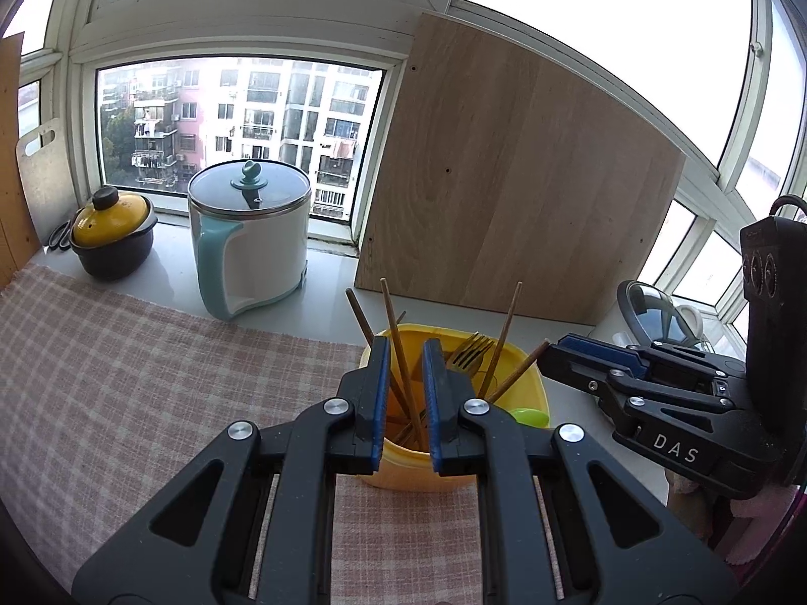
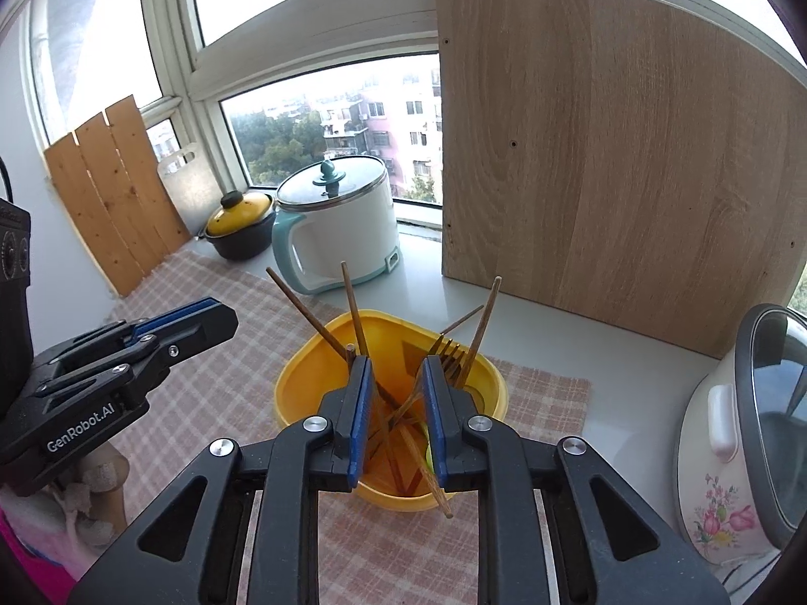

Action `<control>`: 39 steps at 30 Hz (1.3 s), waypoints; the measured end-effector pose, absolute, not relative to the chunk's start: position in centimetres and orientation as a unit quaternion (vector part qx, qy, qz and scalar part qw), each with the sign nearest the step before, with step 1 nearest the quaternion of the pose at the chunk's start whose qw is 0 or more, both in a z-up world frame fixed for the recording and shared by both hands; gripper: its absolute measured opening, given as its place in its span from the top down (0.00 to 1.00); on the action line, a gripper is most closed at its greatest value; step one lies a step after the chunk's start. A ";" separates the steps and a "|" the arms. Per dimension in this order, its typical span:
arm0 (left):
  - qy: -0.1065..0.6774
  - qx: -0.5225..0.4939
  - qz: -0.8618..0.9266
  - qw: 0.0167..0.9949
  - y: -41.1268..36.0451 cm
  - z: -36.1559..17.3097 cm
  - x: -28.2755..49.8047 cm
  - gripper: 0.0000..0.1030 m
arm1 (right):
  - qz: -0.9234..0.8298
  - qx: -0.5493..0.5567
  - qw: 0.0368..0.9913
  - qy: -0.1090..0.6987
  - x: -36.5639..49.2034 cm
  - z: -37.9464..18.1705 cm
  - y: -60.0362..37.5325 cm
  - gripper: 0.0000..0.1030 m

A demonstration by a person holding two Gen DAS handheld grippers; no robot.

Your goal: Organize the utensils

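Legibly, "DAS" on right tool (image 1: 560, 353), "GenRobot.AI" on left tool (image 2: 222, 315).

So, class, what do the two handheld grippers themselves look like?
Both are black plastic frames with silver rivets and blue-padded fingers. The left gripper bears white "GenRobot.AI" lettering on its side; the right gripper reads "DAS". Each has a black box with round dials behind it.

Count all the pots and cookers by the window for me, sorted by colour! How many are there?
White with a teal handle: 1, the electric pot
Black with a yellow lid: 1, the small casserole
Cream with pink flowers: 1, the rice cooker
Total: 3
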State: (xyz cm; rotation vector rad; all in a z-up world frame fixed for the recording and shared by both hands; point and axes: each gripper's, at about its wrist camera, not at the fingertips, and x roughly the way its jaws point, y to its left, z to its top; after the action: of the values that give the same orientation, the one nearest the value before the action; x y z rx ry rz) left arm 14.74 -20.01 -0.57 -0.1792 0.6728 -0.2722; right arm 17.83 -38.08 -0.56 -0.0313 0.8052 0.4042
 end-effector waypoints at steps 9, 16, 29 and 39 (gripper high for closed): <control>0.330 -0.069 -0.144 0.930 -19.3 0.5 10.8 0.68 | 0.171 -0.027 0.916 0.363 14.0 1.2 -38.0 0.59; 0.331 -0.049 -0.144 0.931 -18.8 1.2 7.6 0.42 | 0.148 -0.032 0.926 0.345 11.6 2.4 -37.8 0.36; 0.324 -0.014 -0.109 0.940 -17.8 1.9 3.8 0.14 | 0.097 -0.043 0.939 0.326 7.8 2.8 -37.5 0.22; 0.320 0.002 -0.078 0.944 -17.4 2.2 2.4 0.02 | 0.080 -0.032 0.941 0.326 6.8 2.8 -37.8 0.22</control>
State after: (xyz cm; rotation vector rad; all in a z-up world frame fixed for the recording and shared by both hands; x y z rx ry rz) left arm 2.43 -17.37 2.20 0.0049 0.6522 -0.1586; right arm 6.82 -37.85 2.80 -0.0660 0.6648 0.1638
